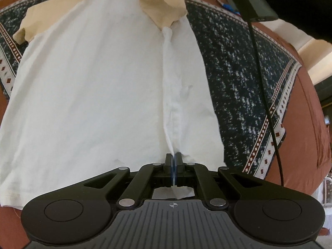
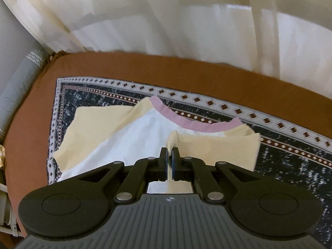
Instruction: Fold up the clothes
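White t-shirt [image 1: 93, 87] with cream sleeves and a pink collar [image 2: 186, 122] is lying flat on a dark speckled mat [image 1: 238, 78] over a brown cover [image 2: 145, 70]. Left gripper [image 1: 173, 161] is pinching the hem's raised fold just ahead of it, jaws nearly closed. Right gripper [image 2: 169, 155] is clamping the cream sleeve [image 2: 217, 147] folded inward, close under the collar.

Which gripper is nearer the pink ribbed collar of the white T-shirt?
Right. The right gripper pinches the beige sleeve beside the collar; the left gripper grips the hem, far from it.
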Demonstrator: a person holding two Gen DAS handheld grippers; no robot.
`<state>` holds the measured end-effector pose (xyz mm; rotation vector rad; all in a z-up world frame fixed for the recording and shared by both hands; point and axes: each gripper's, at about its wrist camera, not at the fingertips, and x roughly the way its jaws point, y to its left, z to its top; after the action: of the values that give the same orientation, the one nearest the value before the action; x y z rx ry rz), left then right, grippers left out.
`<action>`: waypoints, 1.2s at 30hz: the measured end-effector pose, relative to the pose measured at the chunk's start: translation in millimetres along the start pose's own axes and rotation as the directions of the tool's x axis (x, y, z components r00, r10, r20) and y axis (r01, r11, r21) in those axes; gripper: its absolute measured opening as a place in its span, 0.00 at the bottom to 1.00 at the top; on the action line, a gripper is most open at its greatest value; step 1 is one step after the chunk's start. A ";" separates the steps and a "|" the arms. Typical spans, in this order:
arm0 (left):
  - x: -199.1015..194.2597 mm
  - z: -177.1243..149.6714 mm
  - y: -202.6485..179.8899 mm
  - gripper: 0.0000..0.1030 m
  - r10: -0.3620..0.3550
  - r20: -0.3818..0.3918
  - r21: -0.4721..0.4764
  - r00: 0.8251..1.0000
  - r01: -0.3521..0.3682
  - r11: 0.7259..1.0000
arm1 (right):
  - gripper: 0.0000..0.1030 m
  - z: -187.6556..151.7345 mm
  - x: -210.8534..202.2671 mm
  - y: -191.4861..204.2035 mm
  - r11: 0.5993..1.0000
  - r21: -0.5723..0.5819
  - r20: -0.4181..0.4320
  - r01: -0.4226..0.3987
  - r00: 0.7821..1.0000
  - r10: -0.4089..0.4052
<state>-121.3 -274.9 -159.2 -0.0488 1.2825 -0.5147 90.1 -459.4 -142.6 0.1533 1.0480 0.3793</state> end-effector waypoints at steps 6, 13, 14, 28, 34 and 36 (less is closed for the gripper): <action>-1.4 -2.5 5.2 0.22 -0.032 0.012 -0.006 0.999 0.032 0.999 | 0.11 -5.1 17.8 8.9 1.000 -0.011 -0.031 0.001 1.000 -0.001; -42.7 13.8 24.1 0.47 -0.038 0.135 -0.032 0.990 0.043 0.999 | 0.35 -0.2 -36.5 20.3 0.998 -0.025 0.132 -0.066 0.989 0.069; -49.0 21.2 27.4 0.47 -0.029 0.163 -0.034 0.986 0.035 0.999 | 0.35 -1.2 -51.6 20.8 0.997 -0.027 0.165 -0.067 0.984 0.070; -15.4 195.5 51.7 0.51 0.082 0.268 -0.069 0.960 -0.066 0.995 | 0.37 -107.0 -86.2 15.3 0.994 0.109 0.188 0.006 0.982 -0.026; 14.3 236.6 52.5 0.54 0.058 0.220 -0.093 0.974 -0.038 0.995 | 0.39 -111.6 -63.0 7.4 0.980 0.199 0.165 0.010 0.985 -0.043; 24.6 246.1 48.3 0.54 0.065 0.198 -0.074 0.978 -0.051 0.996 | 0.39 -111.7 -55.6 1.2 0.972 0.236 0.150 0.009 0.988 -0.045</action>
<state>126.6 -302.3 -122.9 -0.1178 1.1011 -0.4049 -31.5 -485.5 -152.4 0.3747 0.9382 0.2135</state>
